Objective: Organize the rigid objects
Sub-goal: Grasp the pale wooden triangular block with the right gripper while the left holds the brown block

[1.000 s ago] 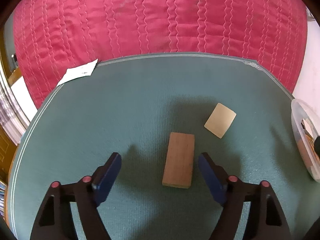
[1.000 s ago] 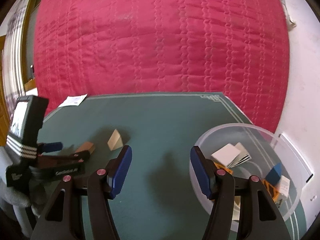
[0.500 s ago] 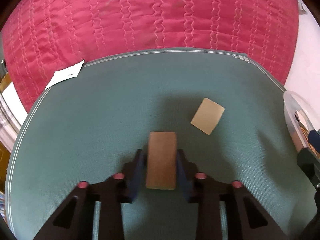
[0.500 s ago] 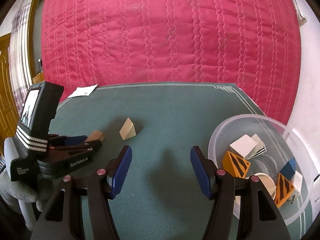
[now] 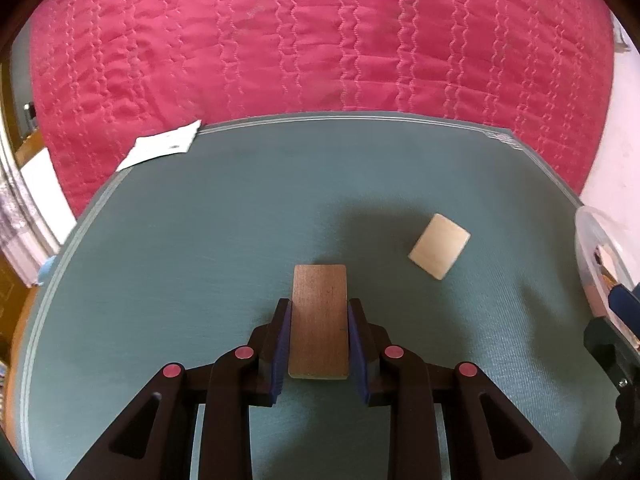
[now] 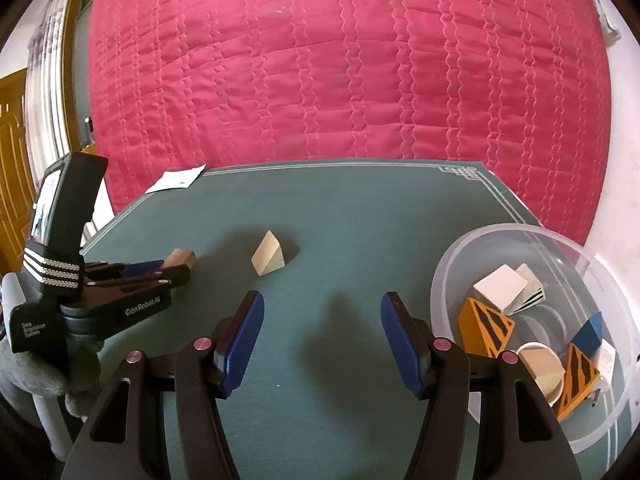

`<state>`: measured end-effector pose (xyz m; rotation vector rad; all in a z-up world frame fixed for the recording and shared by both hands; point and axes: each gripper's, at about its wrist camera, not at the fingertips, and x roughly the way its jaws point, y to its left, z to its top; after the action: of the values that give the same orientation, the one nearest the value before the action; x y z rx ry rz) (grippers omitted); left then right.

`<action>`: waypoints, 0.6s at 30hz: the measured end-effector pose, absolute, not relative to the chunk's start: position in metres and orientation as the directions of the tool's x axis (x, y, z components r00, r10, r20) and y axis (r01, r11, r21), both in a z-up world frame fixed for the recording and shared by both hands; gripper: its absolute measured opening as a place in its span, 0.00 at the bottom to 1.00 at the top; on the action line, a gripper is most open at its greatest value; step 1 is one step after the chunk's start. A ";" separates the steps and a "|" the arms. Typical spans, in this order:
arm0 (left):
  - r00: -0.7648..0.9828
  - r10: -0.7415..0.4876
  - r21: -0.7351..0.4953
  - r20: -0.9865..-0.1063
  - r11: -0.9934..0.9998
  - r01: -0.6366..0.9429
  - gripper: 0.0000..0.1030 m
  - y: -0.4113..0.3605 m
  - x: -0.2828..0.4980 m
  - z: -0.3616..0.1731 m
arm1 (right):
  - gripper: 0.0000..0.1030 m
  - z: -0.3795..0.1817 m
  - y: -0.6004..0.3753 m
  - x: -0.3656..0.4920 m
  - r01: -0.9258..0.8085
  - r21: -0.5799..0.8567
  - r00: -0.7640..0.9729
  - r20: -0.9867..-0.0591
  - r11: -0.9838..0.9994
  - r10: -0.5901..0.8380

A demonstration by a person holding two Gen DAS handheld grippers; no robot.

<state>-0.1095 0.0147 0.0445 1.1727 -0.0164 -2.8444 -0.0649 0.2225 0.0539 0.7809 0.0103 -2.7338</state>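
A brown wooden block (image 5: 319,320) lies lengthwise between my left gripper's blue pads, and the left gripper (image 5: 319,312) is shut on it just over the green mat (image 5: 200,240). From the right wrist view the same block (image 6: 182,258) pokes out past the left gripper (image 6: 176,268) at the far left. A pale wooden wedge (image 5: 439,246) (image 6: 270,255) rests on the mat, right of the block. My right gripper (image 6: 322,316) hovers open over bare mat with nothing between its pads. The clear plastic bowl (image 6: 500,236) on the right holds several blocks.
A white paper slip (image 5: 162,148) lies at the mat's far left corner. A red quilted bedspread (image 5: 320,40) rises behind the mat. The bowl's rim (image 5: 588,240) shows at the right edge of the left wrist view. A gloved hand (image 6: 24,372) holds the left gripper.
My left gripper went from wide open around the brown block to shut on it. The right gripper tilted up a little, bringing more of the bowl into view.
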 end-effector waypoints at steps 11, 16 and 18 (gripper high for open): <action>-0.727 -0.068 0.030 -0.684 -0.997 0.065 0.28 -0.014 -0.064 0.056 | 0.60 0.043 0.196 -0.097 0.358 0.246 -0.635 -0.643 -0.901 -0.428; -0.737 -0.055 -0.002 -0.674 -0.997 0.076 0.28 -0.028 -0.043 0.061 | 0.60 0.035 0.181 -0.120 0.335 0.277 -0.600 -0.675 -0.901 -0.430; -0.742 -0.046 -0.019 -0.669 -0.997 0.079 0.28 -0.034 -0.037 0.062 | 0.60 0.034 0.176 -0.131 0.317 0.296 -0.591 -0.681 -0.901 -0.432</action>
<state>-0.0372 -0.0342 0.0623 1.1009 0.0714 -2.8695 -0.1308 0.1757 0.0338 1.1125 -0.1990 -2.4712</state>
